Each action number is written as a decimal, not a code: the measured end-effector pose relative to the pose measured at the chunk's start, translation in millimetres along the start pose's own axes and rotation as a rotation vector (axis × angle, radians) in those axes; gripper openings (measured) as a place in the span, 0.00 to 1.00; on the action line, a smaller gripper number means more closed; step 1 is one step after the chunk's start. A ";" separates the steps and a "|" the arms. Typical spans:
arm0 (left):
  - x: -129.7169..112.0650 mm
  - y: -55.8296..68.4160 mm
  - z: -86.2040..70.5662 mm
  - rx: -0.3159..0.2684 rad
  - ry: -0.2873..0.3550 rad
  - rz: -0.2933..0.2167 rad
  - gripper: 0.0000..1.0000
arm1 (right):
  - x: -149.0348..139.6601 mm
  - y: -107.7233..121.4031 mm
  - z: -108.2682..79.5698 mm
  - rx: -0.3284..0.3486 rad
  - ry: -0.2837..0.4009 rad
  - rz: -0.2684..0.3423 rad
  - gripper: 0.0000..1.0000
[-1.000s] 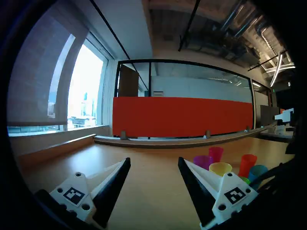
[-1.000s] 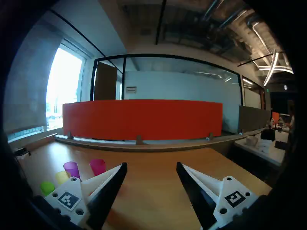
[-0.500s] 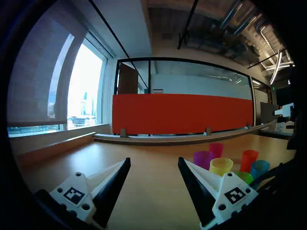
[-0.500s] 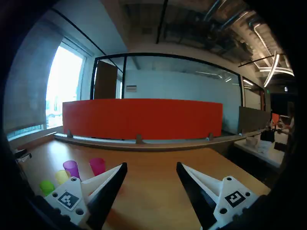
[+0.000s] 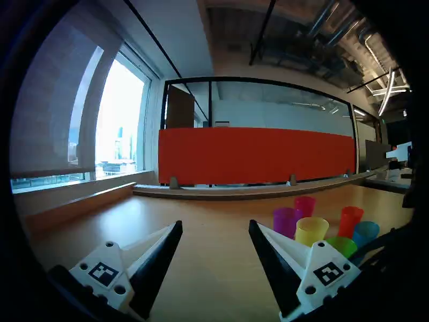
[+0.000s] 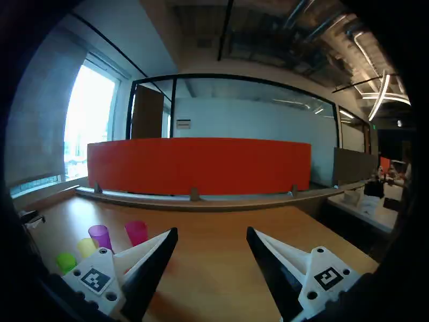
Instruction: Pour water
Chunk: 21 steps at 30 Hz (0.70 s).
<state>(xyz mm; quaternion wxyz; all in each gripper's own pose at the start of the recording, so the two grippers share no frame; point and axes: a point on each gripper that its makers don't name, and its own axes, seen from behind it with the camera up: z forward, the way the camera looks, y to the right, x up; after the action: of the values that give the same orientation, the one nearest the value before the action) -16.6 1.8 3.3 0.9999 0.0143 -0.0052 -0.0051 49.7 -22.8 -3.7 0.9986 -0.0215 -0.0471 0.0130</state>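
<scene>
Six small plastic cups, upright and close together on the wooden bench [image 5: 214,279], low right in the left gripper view. Purple cup [image 5: 284,221] and pink cup [image 5: 305,205] at the back left of the cluster, yellow cup [image 5: 311,229] just in front of the purple one. Orange cup [image 5: 350,220] and blue cup [image 5: 367,232] further right, green cup [image 5: 342,246] nearest the camera and partly hidden behind a gripper finger. Contents of the cups impossible to tell. Left hand-held gripper [image 5: 214,222] in the foreground, spread wide with nothing between its black wedge-shaped fingers, above bare wood, with the cluster just beyond its right finger. Right hand-held gripper [image 6: 212,229] likewise spread wide and gripping nothing. Low left in the right gripper view, beyond that gripper's left finger, the purple, pink, yellow and green cups again, small and well apart from the fingertips. Along the bench's far edge, a long orange partition [image 5: 257,155], with a glass wall [image 5: 279,104] behind it. To the left, a tall bright window [image 5: 115,129]. Overhead, exposed ceiling pipes [image 5: 332,32] and a curved strip light [image 6: 381,96].
</scene>
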 end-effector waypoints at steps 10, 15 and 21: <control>0.1 -0.2 0.7 -0.001 -0.006 0.002 0.92 | 0.7 -2.3 -0.5 0.005 -0.002 -0.012 1.00; 0.2 -0.2 0.8 -0.005 -0.007 0.002 0.92 | -0.8 0.6 -1.8 0.002 -0.002 -0.005 0.99; -1.3 -0.2 1.2 -0.004 -0.007 0.003 0.91 | -1.6 3.0 -4.1 -0.002 -0.002 -0.006 0.99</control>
<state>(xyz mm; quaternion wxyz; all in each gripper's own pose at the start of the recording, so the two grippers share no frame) -17.9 1.7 4.5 0.9999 0.0120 -0.0089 -0.0037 48.4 -20.0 -8.1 0.9985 -0.0223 -0.0484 0.0098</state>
